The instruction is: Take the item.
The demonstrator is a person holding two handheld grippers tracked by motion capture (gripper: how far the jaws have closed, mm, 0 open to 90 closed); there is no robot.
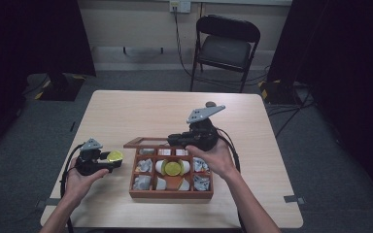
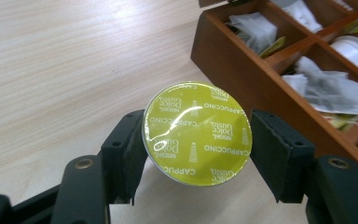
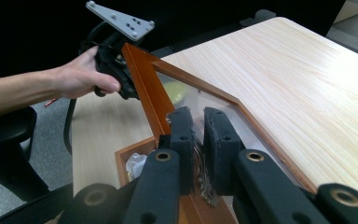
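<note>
One yellow coffee capsule (image 2: 197,134) clamped in the left gripper (image 2: 197,140) jaws; one more sits in the wooden box (image 1: 170,193), whose lid (image 3: 144,88) the right gripper (image 3: 199,140) jaws pinch.

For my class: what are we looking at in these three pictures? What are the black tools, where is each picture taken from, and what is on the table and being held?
A person sits at a wooden table with a hand-held black tool in each hand; no robot arm is involved. Each tool ends in a two-jawed claw.

The high view looks down from above the person. The other two pictures come from small cameras riding on each tool, looking along its jaws.

On the table stands a wooden box with compartments of tea bags and capsules. The left claw is shut on a capsule with a yellow-green foil top, held left of the box. The right claw pinches the edge of the box's glass-paned lid, holding it open.
</note>
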